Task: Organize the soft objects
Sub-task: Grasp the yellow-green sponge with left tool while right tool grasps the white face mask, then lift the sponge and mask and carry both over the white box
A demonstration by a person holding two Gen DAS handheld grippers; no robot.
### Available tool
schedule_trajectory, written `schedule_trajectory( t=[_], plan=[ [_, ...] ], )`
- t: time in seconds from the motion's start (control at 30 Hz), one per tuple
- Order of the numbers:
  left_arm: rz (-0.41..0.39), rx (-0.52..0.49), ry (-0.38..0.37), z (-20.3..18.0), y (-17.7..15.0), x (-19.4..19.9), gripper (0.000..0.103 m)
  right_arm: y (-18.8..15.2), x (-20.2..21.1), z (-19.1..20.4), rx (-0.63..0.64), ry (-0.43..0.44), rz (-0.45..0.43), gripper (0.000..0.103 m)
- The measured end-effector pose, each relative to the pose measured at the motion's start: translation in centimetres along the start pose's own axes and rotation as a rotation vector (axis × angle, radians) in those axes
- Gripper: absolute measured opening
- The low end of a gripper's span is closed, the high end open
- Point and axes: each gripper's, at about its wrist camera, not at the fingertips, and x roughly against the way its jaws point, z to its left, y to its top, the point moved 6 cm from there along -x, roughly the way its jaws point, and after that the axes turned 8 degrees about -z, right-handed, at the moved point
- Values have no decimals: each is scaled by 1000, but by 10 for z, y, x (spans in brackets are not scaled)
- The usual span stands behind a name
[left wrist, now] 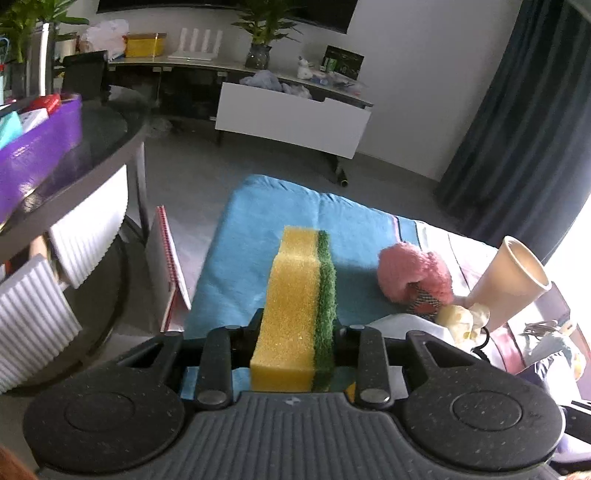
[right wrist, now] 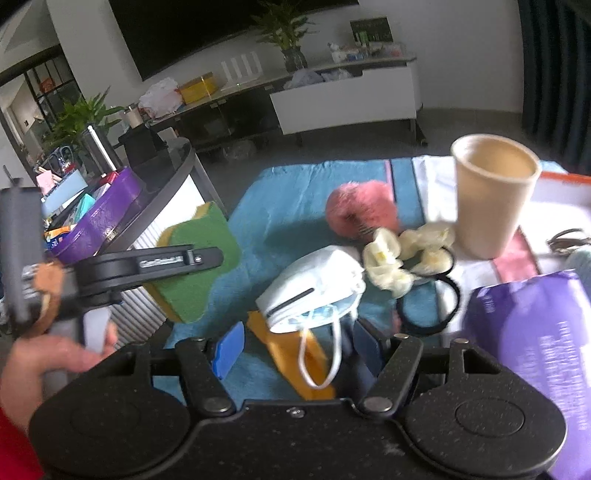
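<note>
You are working in a home living room. A big dark screen (left wrist: 225, 9) hangs on the white wall above a long low cabinet (left wrist: 291, 114) with a white drawer front. On the cabinet stand a potted plant (left wrist: 260, 35), a yellow box (left wrist: 144, 45) and small clutter. To your left a round glass-topped table (left wrist: 107, 147) carries a purple box (left wrist: 40, 147) of household bits. Dark curtains (left wrist: 524, 122) hang at the bright window on your right. In front of you a blue cloth (left wrist: 258, 221) covers the surface, and the floor (left wrist: 177, 173) is grey.
</note>
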Motion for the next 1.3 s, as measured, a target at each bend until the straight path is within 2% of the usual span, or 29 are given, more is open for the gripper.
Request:
schedule_trajectory(
  t=[0.13, 0.3, 0.4, 0.53, 0.73, 0.77, 0.8, 0.9, 1.07, 1.3],
  plan=[
    [4, 7, 10, 11, 3, 0, 32, -3, -20, 8, 23, -23, 10, 87],
    [4, 28, 15, 17, 4, 0, 32, -8, -43, 23, 207, -117, -10, 90],
    [2, 28, 13, 17, 5, 2, 32, -8, -58, 26, 272, -146, -19, 91],
    [-3, 18, 10, 16, 5, 3, 32, -4, -76, 24, 316, -170, -29, 93],
    [3, 21, 25, 19, 4, 1, 32, 4, -97, 16, 316, -168, -34, 94],
    [5, 23, 27, 20, 4, 0, 32, 4, -100, 15, 312, -161, -33, 86],
    [6, 27, 28, 20, 5, 0, 32, 5, -101, 14, 301, -141, -29, 72],
    [7, 33, 32, 21, 5, -1, 32, 5, -99, 16, 295, -119, -36, 62],
    [2, 33, 34, 21, 6, -1, 32, 7, -78, 23, 292, -63, -76, 60],
    [-13, 30, 26, 16, 7, 6, 32, 25, -35, 27, 290, -54, -145, 60]
  ],
)
